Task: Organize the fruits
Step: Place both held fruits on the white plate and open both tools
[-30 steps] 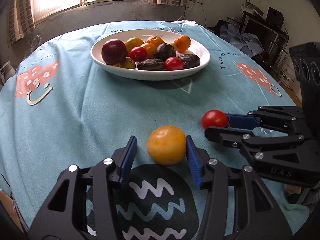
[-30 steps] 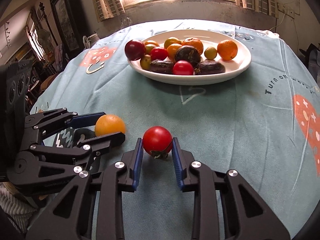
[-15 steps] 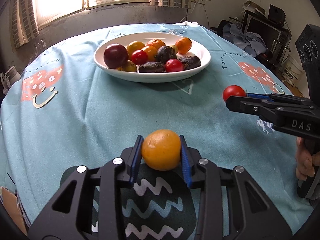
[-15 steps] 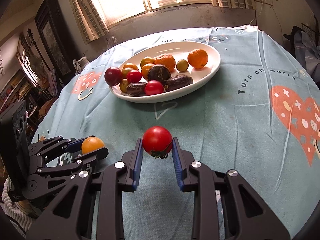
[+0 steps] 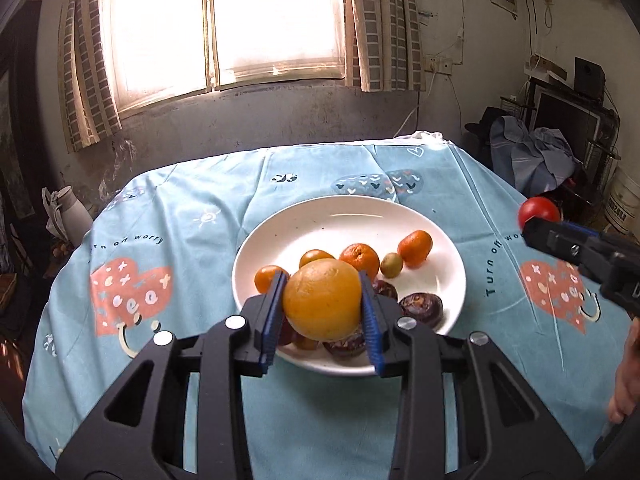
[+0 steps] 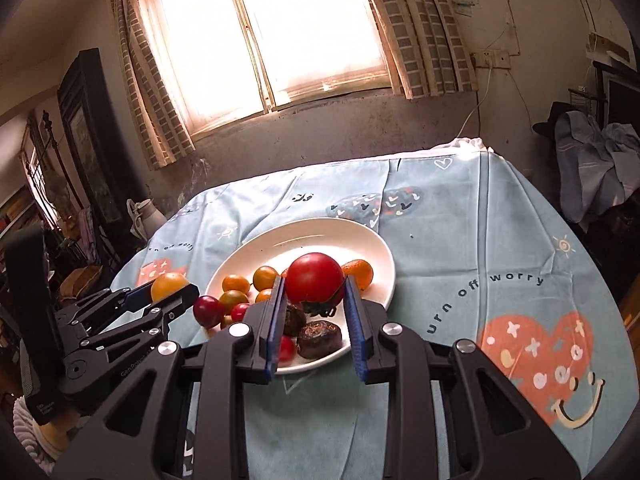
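Note:
My left gripper (image 5: 322, 312) is shut on a large orange (image 5: 322, 299) and holds it in the air over the near side of the white plate (image 5: 348, 216). My right gripper (image 6: 313, 304) is shut on a red tomato (image 6: 315, 278), also lifted, in front of the same plate (image 6: 320, 236). The plate holds several small oranges, dark fruits and red ones. In the left wrist view the tomato (image 5: 538, 210) shows at the right edge. In the right wrist view the orange (image 6: 168, 285) shows at the left in the other gripper.
The plate sits on a round table with a light blue printed cloth (image 5: 200, 240). A wall with a bright window (image 5: 248, 20) stands behind. A white jug (image 5: 66, 210) is off the table's left. Clutter and clothes (image 5: 532, 156) lie to the right.
Both grippers have risen from the table with their fruits and moved forward to the plate. A second ago the left jaws still stood open around the orange.

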`<state>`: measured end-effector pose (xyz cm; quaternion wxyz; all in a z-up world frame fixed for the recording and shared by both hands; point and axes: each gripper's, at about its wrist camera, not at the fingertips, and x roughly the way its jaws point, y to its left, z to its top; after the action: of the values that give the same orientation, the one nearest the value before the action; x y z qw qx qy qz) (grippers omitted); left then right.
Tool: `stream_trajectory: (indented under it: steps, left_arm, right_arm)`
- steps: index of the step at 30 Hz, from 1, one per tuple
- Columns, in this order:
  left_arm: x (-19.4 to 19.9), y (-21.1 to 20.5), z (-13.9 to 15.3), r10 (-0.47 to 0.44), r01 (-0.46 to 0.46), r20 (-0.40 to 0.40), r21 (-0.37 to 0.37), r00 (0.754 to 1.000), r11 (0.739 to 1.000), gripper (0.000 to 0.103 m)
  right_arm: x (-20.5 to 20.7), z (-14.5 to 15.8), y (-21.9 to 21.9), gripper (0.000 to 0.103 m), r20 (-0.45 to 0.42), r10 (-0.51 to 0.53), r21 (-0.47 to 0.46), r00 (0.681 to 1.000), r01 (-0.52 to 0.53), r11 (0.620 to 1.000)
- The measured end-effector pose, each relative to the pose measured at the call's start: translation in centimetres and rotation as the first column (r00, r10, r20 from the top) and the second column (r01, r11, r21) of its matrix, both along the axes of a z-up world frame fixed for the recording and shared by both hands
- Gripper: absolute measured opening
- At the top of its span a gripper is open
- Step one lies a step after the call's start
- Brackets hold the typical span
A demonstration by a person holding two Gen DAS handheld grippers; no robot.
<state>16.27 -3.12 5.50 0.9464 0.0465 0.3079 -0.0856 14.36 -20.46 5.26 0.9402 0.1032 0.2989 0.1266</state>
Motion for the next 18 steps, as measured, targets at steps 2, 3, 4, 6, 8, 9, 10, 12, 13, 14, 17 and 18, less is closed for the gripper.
stream_trajectory:
  steps: [2,3,4,6,8,9,10,12,13,14,17,18]
  left_arm:
    - [1.8,-0.4,-0.8,0.003,-0.003,-0.017,-0.005,1.000,1.000,0.036]
    - [2.5,-0.6,-1.3,0.007,-0.007,-0.025,0.000,1.000,1.000,0.036]
    - [3.2,-0.7,-1.8,0.013,-0.013,-0.030,0.006,0.999,1.000,0.036]
    - [4.4,-0.8,-3.1,0.019,-0.018,-0.047,0.012,0.999,1.000,0.036]
    - [5.5,-0.7,-4.1,0.022,-0.022,-0.067,0.010,0.997,1.000,0.036]
    - [5.8,-0.7,-4.5,0.024,-0.023,-0.074,0.009,0.997,1.000,0.036]
    - [6.2,-0.7,-4.9,0.023,-0.022,-0.082,0.008,0.996,1.000,0.036]
    - [6.6,-0.6,-5.6,0.021,-0.020,-0.100,0.010,0.995,1.000,0.036]
    - [6.6,-0.6,-5.8,0.023,-0.022,-0.098,0.009,0.995,1.000,0.037]
    - [6.4,-0.7,-5.8,0.023,-0.022,-0.088,0.016,0.996,1.000,0.042]
    - [5.5,-0.9,-5.4,0.026,-0.024,-0.058,0.043,0.998,0.999,0.055]
    - [4.8,-0.9,-5.0,0.038,-0.036,-0.043,0.050,0.998,0.998,0.069]
  right_arm:
    - [2.0,-1.4,0.6,0.029,-0.033,-0.003,-0.010,0.999,0.002,1.000]
    - [2.9,-2.1,0.9,0.029,-0.045,-0.003,-0.017,0.999,0.003,1.000]
    - [3.7,-2.7,1.1,0.029,-0.059,-0.001,-0.024,0.998,0.000,1.000]
    - [5.1,-4.0,1.6,0.029,-0.086,0.007,-0.039,0.996,-0.011,0.999]
    - [6.2,-5.0,1.9,0.029,-0.107,0.009,-0.053,0.994,-0.014,0.998]
    - [6.6,-5.5,2.0,0.029,-0.116,0.008,-0.057,0.993,-0.015,0.998]
    - [7.0,-5.9,2.2,0.030,-0.126,0.014,-0.058,0.992,-0.021,0.998]
    - [7.6,-6.6,2.4,0.030,-0.153,0.032,-0.058,0.988,-0.042,0.997]
    - [7.7,-6.9,2.6,0.037,-0.165,0.036,-0.059,0.986,-0.046,0.997]
    - [7.7,-7.1,2.6,0.046,-0.170,0.031,-0.065,0.985,-0.043,0.997]
    - [6.3,-5.9,2.2,0.059,-0.100,-0.007,-0.078,0.995,-0.001,0.997]
    - [5.6,-5.0,1.9,0.059,-0.076,-0.016,-0.080,0.997,0.010,0.997]
